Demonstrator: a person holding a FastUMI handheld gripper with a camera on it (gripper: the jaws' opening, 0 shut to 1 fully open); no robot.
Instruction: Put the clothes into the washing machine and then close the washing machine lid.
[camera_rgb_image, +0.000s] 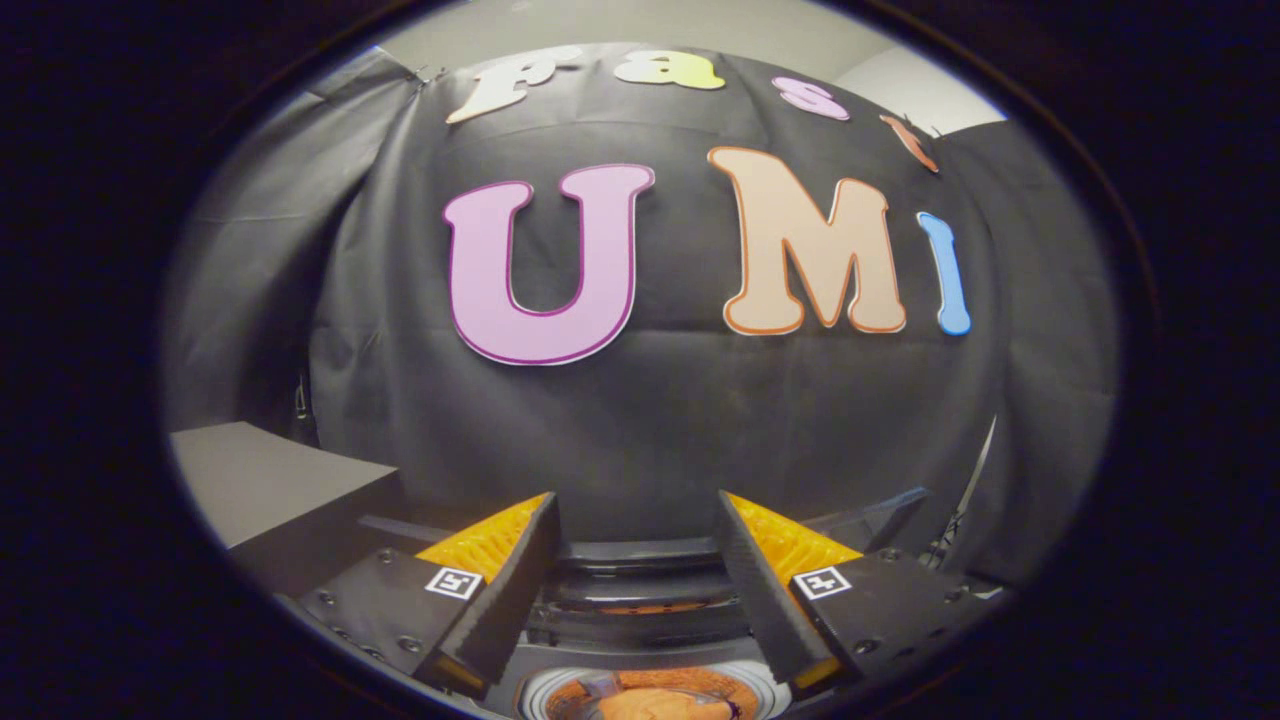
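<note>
1. The gripper (637, 515) is hovering with its two fingers spread wide apart, and nothing is sitting between them.
2. The fingers (510, 590) are pointing toward the black cloth wall (640, 420) at the far side of the booth, with open air between their tips.
3. Below and between the fingers, the washing machine (640, 600) is showing as a dark, banded top with a pale round rim at its nearest part.
4. Inside that round opening, an orange piece of clothing (655, 703) is lying, close under the bases of the fingers; how much of it is inside cannot be told, since it is running out of sight.
5. The lid's position cannot be made out clearly from this angle; the round opening with the cloth in it is lying uncovered.
6. To the left of the machine, a grey box-like surface (270, 480) is standing beside the left finger, reaching back toward the wall.
7. To the right, beyond the right finger, a thin pale rod (975, 485) is leaning against the cloth wall.
8. Above the cloth, a pale wall (900, 85) is showing at the far right.
</note>
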